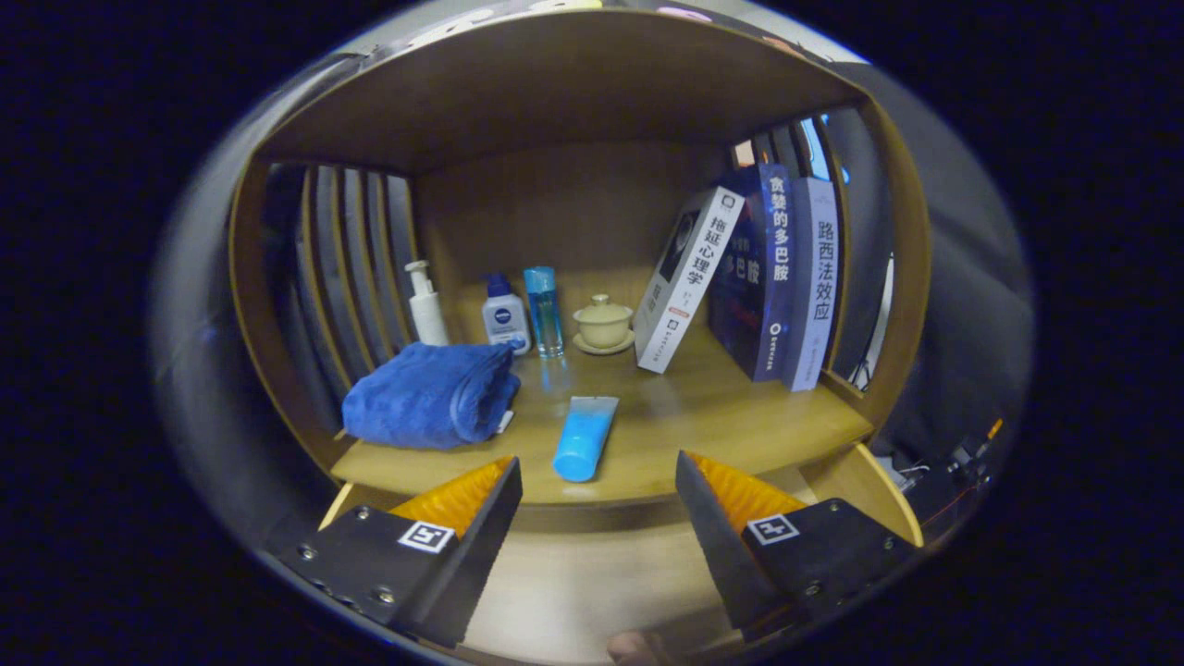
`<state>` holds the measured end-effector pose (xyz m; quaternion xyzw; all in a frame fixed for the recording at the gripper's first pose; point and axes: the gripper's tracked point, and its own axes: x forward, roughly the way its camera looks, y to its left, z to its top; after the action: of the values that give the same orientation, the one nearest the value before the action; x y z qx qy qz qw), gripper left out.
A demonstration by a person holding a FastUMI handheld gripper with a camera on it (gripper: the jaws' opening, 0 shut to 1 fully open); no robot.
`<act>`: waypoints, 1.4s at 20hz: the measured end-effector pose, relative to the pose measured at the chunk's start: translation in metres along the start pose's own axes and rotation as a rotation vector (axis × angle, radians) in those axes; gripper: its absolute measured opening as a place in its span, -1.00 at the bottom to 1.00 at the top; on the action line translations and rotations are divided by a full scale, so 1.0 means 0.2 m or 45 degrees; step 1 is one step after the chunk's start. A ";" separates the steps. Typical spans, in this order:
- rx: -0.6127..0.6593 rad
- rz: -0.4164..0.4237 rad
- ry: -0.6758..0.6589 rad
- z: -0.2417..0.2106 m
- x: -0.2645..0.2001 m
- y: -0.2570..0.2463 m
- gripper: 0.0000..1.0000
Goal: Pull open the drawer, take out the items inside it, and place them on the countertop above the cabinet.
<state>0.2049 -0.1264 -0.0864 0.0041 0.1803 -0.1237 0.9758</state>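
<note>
The worktop [703, 421] sits mid-frame under a shelf [555, 92]. At left centre lies a towel [430, 396]. Behind it stands a pump bottle [426, 305], then, going right along the back, a flask [505, 316], a slim bottle [543, 311] and a lidded cup [603, 323] on a saucer. Right of centre three books [758, 273] stand, the leftmost leaning. A tube [584, 437] lies at the front centre, just ahead of the gap between the spread fingers of the gripper [598, 499], low in the frame.

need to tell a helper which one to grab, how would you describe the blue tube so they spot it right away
Look at the wooden countertop with books at one side and a folded blue towel at the other. The tube lies flat near the front edge, just ahead of the open tongs, the only container lying down; the bottles behind stand upright.
</note>
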 end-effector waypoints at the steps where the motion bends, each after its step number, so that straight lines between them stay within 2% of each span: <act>1: -0.018 0.015 -0.007 0.00 -0.06 0.02 0.98; 9: 0.074 0.132 -0.087 0.08 -0.58 0.14 0.98; 14: 0.119 0.105 -0.122 -0.06 -0.81 0.10 0.98; 22: 0.165 0.105 -0.168 -0.24 -0.93 0.09 0.98; 28: 0.107 0.125 -0.254 -0.35 -1.01 0.13 0.98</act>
<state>0.0044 -0.0484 -0.0826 0.0415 0.0764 -0.0831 0.9927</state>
